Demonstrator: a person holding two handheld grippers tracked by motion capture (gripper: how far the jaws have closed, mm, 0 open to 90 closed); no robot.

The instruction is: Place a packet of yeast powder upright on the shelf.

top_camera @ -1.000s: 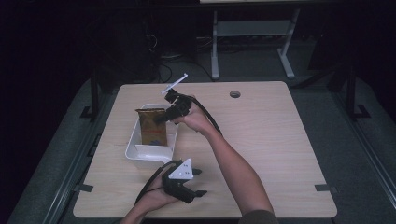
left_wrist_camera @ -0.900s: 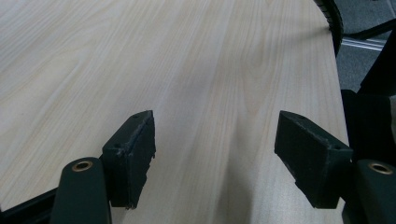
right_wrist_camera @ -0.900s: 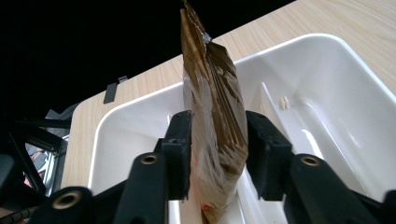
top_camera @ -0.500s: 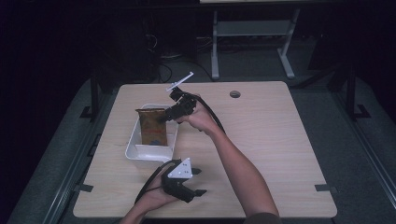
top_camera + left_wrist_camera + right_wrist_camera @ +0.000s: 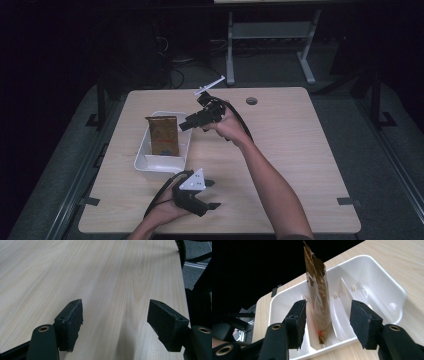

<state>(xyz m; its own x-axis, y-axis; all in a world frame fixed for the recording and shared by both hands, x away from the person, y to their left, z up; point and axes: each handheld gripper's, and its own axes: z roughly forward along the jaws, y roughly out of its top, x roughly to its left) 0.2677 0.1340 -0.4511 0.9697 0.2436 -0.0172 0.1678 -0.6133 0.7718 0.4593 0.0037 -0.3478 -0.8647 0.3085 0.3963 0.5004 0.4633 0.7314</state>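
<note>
- Packet (image 5: 163, 135) first: we saw a brown foil packet standing upright on its bottom edge inside the white tray (image 5: 143, 159), in a slot between the tray's inner dividers, its top well above the rim.
- In the right gripper view we looked at that packet (image 5: 318, 297) edge-on; it rose between two white partitions of the tray (image 5: 384, 275), thin and slightly creased, with a small red mark near its foot.
- Our right gripper (image 5: 186, 123) hung in the air just beside the packet on its right, pointing at it — its jaws had just been opening, and they stood wide with clear gaps on both sides of the packet, so nothing was held.
- From that gripper's own camera the two black pads (image 5: 298, 321) flanked the packet without touching it.
- Our left gripper (image 5: 212, 195) lay low over the near part of the table (image 5: 300, 150), well apart from the tray, with its grey three-cornered plate on top.
- Its jaws were spread wide too — between the pads (image 5: 72, 322) we saw just bare pale wood (image 5: 112, 285), and they gripped nothing.
</note>
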